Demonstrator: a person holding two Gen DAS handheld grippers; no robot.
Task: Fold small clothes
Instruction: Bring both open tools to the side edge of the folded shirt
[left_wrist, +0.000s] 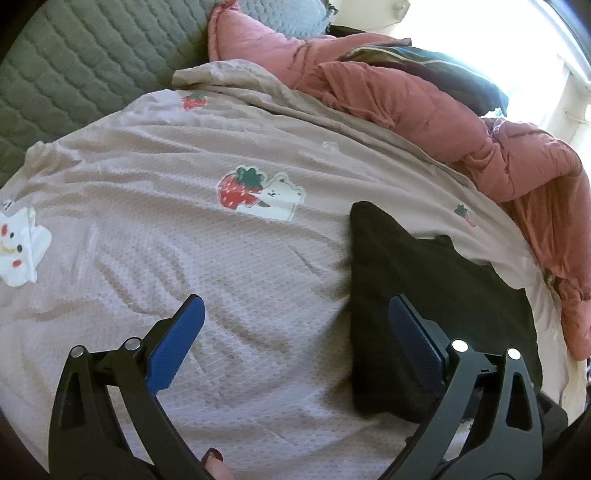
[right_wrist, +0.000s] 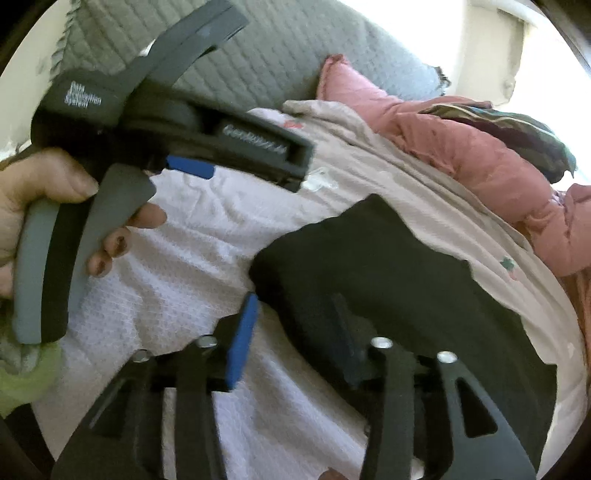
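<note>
Left gripper (left_wrist: 295, 332) hovers over the bed, jaws spread wide and nothing pinched; its right finger (left_wrist: 417, 343) hangs over the left edge of the black garment (left_wrist: 436, 295), though whether it touches the cloth I cannot tell. That garment is the task's piece: it lies folded on the sheet (left_wrist: 184, 240), at about four o'clock in the left wrist view, its top corner pointing toward twelve.

Over to the right wrist view: the right gripper (right_wrist: 303, 336) has its jaws partly apart, with no cloth clamped between them. The blue left pad (right_wrist: 242, 339) sits just off the garment's left edge over the sheet, and the dark right finger (right_wrist: 347, 343) is over the black cloth itself. The picture is blurred, so contact is hard to call.

At ten o'clock in this view, a hand (right_wrist: 44, 206) grips the grey handle of the left gripper, which crosses above the sheet, well clear of the garment.

Around the work: a pink quilt (left_wrist: 461, 122) bunched along the far side from twelve to three o'clock, a dark striped cloth (left_wrist: 424, 70) on top of it, a grey quilted pad (left_wrist: 81, 66) at ten to eleven o'clock. The sheet carries strawberry and bear prints (left_wrist: 258, 192), one just left of the garment's top corner. A green cloth (right_wrist: 22, 373) peeks in at eight o'clock of the right view.
</note>
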